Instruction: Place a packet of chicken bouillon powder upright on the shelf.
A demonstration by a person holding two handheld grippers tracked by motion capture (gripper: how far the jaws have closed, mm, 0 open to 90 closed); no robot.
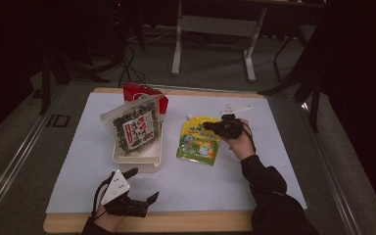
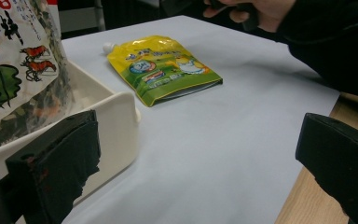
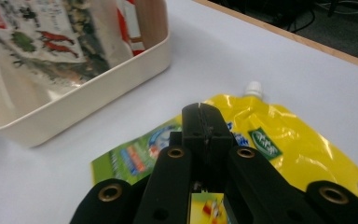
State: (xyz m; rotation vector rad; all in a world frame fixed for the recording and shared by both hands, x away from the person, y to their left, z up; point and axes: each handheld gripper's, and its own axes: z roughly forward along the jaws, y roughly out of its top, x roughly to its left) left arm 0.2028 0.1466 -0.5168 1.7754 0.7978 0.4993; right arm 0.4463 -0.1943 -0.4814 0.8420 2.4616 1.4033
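Currently, by part:
right fingers [image 3: 200, 122]: clenched, pads meeting over the yellow pouch [image 1: 199, 140]; can't tell if film is caught.
left fingers [image 1: 143, 185]: released, idle at 6 o'clock.
pouch: flat on tabletop [image 1: 254, 171], 3 o'clock of white tray [image 1: 136, 160].
risk: slick film slips out on lift; spout [image 3: 253, 88] snags tray rim.
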